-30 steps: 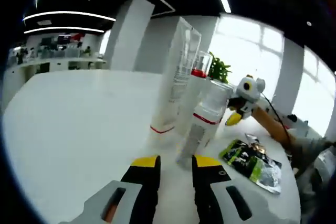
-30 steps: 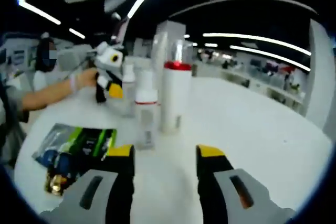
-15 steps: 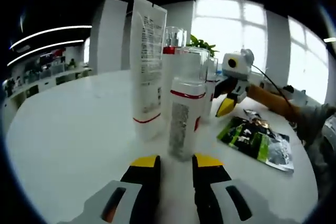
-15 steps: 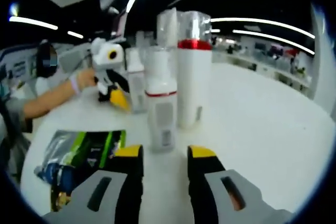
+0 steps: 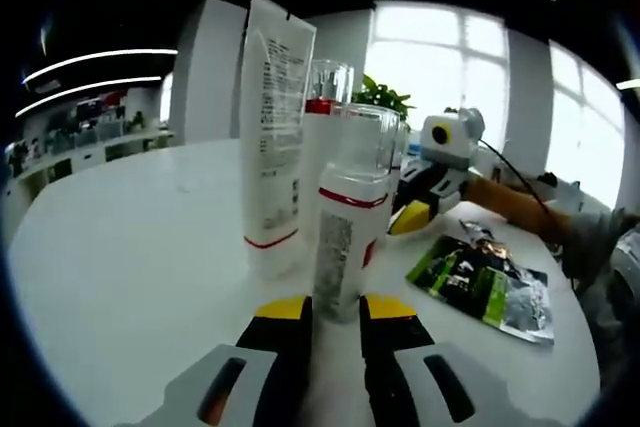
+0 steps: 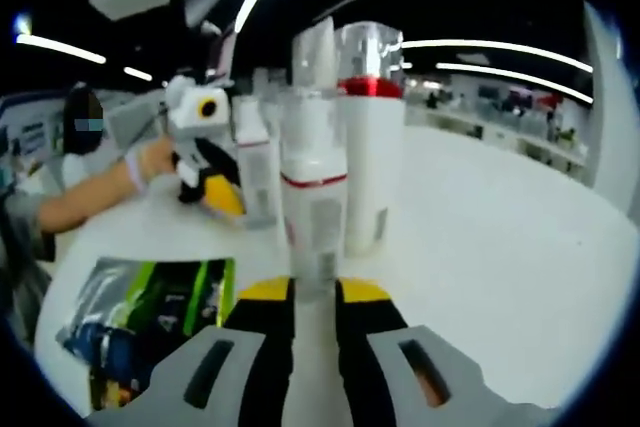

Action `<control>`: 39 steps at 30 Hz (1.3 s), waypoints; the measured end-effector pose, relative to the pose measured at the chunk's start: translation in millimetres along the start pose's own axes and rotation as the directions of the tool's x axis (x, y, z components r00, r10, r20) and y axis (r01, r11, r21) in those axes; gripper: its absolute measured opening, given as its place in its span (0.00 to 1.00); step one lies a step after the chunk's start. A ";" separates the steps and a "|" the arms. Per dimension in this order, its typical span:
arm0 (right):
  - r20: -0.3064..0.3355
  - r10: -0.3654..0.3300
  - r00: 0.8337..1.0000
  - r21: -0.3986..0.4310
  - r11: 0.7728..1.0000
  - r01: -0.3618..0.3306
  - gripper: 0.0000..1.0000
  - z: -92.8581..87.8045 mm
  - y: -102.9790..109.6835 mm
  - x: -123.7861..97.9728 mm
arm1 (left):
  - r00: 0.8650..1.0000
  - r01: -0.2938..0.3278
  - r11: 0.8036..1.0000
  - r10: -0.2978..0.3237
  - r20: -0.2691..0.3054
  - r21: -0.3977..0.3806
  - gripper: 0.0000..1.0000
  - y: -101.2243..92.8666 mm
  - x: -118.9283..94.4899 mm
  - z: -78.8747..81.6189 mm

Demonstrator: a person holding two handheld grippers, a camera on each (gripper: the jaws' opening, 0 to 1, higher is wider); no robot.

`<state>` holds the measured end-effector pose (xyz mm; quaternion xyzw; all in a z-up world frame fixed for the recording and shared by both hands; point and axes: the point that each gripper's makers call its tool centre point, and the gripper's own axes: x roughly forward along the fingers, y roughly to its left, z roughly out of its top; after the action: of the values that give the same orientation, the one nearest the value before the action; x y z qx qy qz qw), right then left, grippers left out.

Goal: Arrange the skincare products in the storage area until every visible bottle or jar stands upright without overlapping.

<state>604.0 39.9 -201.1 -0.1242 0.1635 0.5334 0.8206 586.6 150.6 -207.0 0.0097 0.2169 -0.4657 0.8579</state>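
White table (image 5: 120, 247) stretches away under ceiling light strips, with bright windows and a green plant (image 5: 385, 102) behind it. Standing upright in a tight cluster near its middle are a tall white tube (image 5: 272, 137) with a red line near its base, a white bottle with a red band and clear cap (image 6: 370, 137), and in front a smaller clear-capped bottle with a red ring (image 5: 347, 217).

In the left gripper view, the left gripper (image 5: 334, 309) has its yellow-tipped fingers drawn in on either side of that small bottle's base. In the right gripper view, the right gripper (image 6: 315, 292) has its fingers pressed against the small bottle's foot.

Beside the bottles lies a green and black packet (image 5: 480, 287). Someone's hand (image 6: 150, 159) holds another gripper with a white camera box.
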 end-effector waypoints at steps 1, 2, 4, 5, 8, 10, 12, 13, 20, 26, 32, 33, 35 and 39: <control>0.000 0.000 1.000 0.001 1.000 0.000 0.15 -0.2 0.1 0.1 | 1.000 0.000 1.000 0.000 0.000 0.000 0.20 0.1 0.1 0.0; 0.001 0.001 1.000 0.004 1.000 -0.001 0.15 -0.1 0.7 0.8 | 1.000 -0.005 1.000 0.005 0.001 -0.003 0.20 -0.4 0.6 -0.3; 0.001 0.002 1.000 0.003 1.000 -0.002 0.15 0.2 1.6 1.9 | 1.000 -0.011 1.000 0.011 0.002 -0.013 0.19 0.7 1.6 0.1; 0.001 0.001 1.000 0.004 1.000 -0.001 0.15 0.1 1.7 2.2 | 1.000 -0.012 1.000 0.013 0.002 -0.017 0.19 0.8 2.0 0.2; -0.004 0.001 1.000 0.004 1.000 -0.001 0.15 -0.1 4.2 4.7 | 1.000 -0.012 1.000 0.012 0.001 -0.026 0.19 1.5 3.8 0.6; -0.005 0.000 1.000 0.007 1.000 0.000 0.15 0.2 5.4 6.3 | 1.000 -0.020 1.000 0.020 -0.004 -0.021 0.19 3.7 4.5 0.3; -0.007 -0.005 1.000 0.010 1.000 0.005 0.15 0.5 5.8 8.1 | 1.000 -0.027 0.999 0.026 -0.010 -0.023 0.19 4.2 5.7 -0.6; -0.008 -0.005 1.000 0.010 1.000 0.006 0.15 0.5 6.1 8.7 | 0.999 -0.032 0.999 0.032 -0.013 -0.027 0.19 4.9 6.3 -0.6; -0.020 -0.011 1.000 0.018 1.000 0.012 0.15 -1.3 7.8 13.0 | 0.998 -0.049 0.999 0.048 -0.027 -0.023 0.18 9.0 10.3 -2.1; -0.032 -0.020 0.999 0.020 1.000 0.020 0.15 -2.0 8.6 16.8 | 0.999 -0.047 0.999 0.046 -0.027 -0.025 0.18 10.3 10.5 -1.7; -0.036 -0.036 0.999 0.026 0.999 0.037 0.15 -0.5 8.2 19.9 | 0.998 -0.059 0.998 0.058 -0.029 -0.030 0.18 9.7 10.5 -1.3; -0.036 -0.038 0.999 0.027 0.999 0.039 0.15 -0.1 8.2 20.5 | 0.998 -0.063 0.998 0.062 -0.032 -0.032 0.18 9.6 10.2 -1.2; -0.038 -0.040 0.998 0.029 0.999 0.041 0.15 0.0 8.2 21.4 | 0.997 -0.069 0.997 0.068 -0.036 -0.032 0.18 9.8 9.9 -0.6; -0.053 -0.045 0.998 0.031 0.998 0.047 0.15 -1.6 8.9 23.0 | 0.996 -0.077 0.997 0.076 -0.043 -0.023 0.18 10.7 7.7 2.0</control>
<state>604.3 62.0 -212.1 -0.1285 0.1904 0.5084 0.8299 599.5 150.1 -210.2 0.0174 0.2398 -0.4293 0.8706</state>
